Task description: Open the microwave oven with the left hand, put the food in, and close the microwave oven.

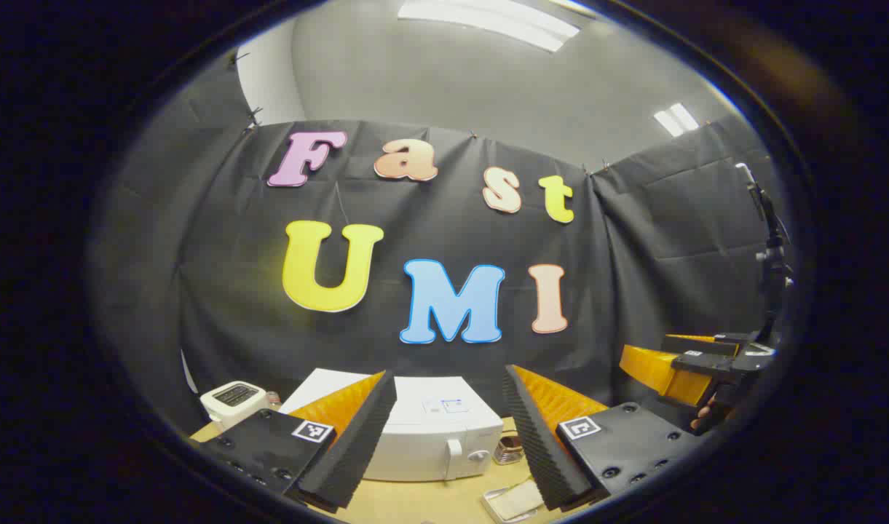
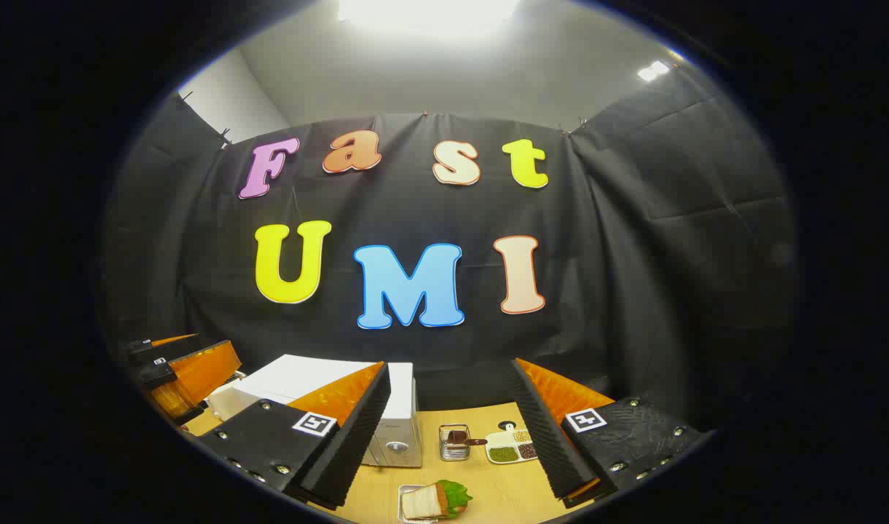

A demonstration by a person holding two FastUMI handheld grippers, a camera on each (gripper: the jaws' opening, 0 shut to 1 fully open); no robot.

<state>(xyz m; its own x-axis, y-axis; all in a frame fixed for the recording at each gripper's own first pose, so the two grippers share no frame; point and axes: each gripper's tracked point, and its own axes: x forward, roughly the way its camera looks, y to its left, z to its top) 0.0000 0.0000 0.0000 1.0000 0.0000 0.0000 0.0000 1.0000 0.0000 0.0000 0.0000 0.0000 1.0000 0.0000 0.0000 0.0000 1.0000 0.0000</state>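
left gripper (image 1: 448, 426) jaws wide, holding nothing, hovering above the wooden table (image 1: 415, 502) facing the white microwave (image 1: 433, 437), door shut. right gripper (image 2: 451, 429) also wide and empty; sandwich on a small tray (image 2: 433, 501) lies on the table just below its fingers. microwave's top sticker too small to read. toaster (image 1: 231, 400) left of the microwave.

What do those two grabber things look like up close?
Each one, the left gripper and the right gripper, has two wedge-shaped fingers with ribbed pads, on black plates with screws and a square black-and-white marker.
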